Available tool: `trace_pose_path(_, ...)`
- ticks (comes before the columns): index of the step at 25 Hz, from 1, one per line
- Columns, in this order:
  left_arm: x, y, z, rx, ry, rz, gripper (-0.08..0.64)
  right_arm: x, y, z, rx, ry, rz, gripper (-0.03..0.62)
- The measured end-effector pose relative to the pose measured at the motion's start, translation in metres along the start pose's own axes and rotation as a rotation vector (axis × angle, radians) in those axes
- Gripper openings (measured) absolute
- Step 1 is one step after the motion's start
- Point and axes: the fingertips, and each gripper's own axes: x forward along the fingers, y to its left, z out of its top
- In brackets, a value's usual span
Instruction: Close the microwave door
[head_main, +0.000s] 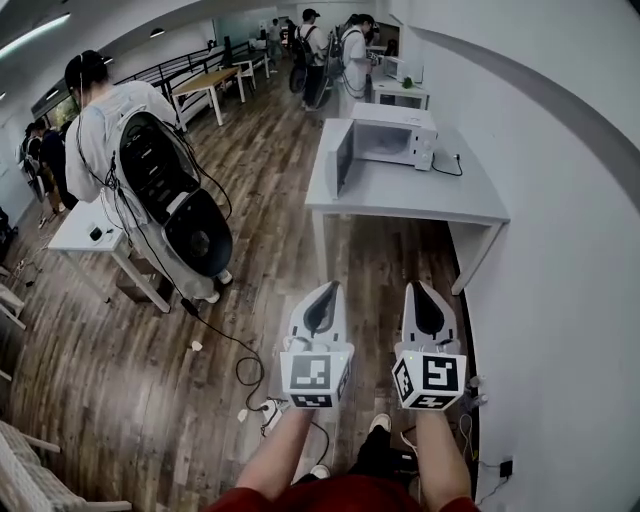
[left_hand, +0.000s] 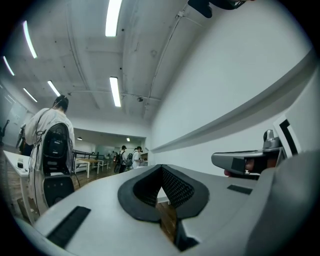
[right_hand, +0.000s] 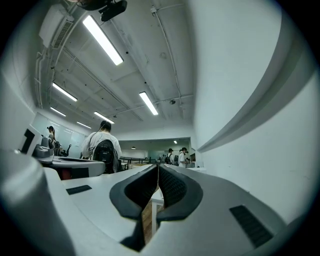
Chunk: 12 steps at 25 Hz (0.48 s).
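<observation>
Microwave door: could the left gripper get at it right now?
Probably not yet: the left gripper hangs well short of the table. Nothing blocks the way to the open door, though.

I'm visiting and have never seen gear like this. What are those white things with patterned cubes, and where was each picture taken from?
No robot here: a person holds a two-jaw tool in each hand, the left gripper and the right gripper; the patterned cubes belong to them. One picture comes from a camera on the person's head, looking down; the other two from cameras riding on each gripper, looking along its jaws. Both grippers are shut and empty. Ahead, a white table carries a microwave with its door open.
</observation>
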Motion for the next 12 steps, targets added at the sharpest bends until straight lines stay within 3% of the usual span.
trace_pose_path(12,0.173,-0.037,-0.009,-0.009,-0.006,0.06,0.026,0.122,-0.132,-0.015,0.008,-0.003,0.057,0.029)
